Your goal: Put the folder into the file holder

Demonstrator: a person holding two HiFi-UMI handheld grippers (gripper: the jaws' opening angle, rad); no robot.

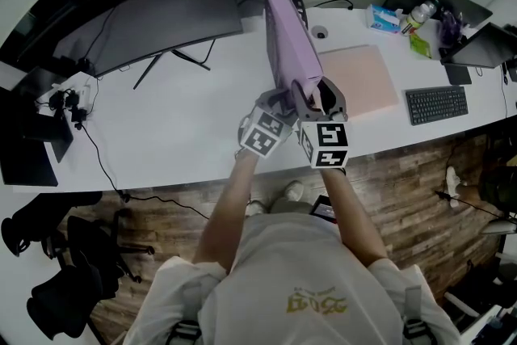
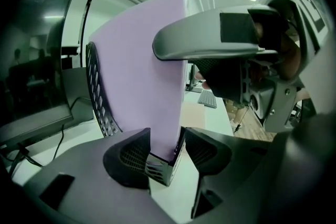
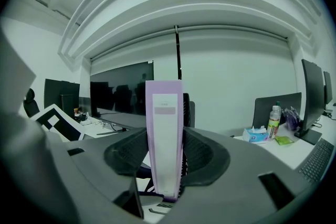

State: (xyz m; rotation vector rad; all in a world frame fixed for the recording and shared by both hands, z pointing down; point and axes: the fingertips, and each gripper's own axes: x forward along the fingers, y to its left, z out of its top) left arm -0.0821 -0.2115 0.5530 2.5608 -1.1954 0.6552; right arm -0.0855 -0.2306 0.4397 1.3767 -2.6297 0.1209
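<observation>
The folder (image 1: 289, 44) stands upright in the holder (image 2: 97, 89) on the desk (image 1: 186, 117), at my 12 o'clock. My right gripper (image 3: 165, 140) pinches its spine. My left gripper (image 2: 167, 140), at the right's 9 o'clock, straddles its lower corner with jaws slightly spread. A pink pad (image 1: 359, 81) lies at the folder's 3 o'clock.

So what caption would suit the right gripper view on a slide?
A purple folder stands upright between the fingers of the right gripper, black mesh file holder just behind it.
</observation>
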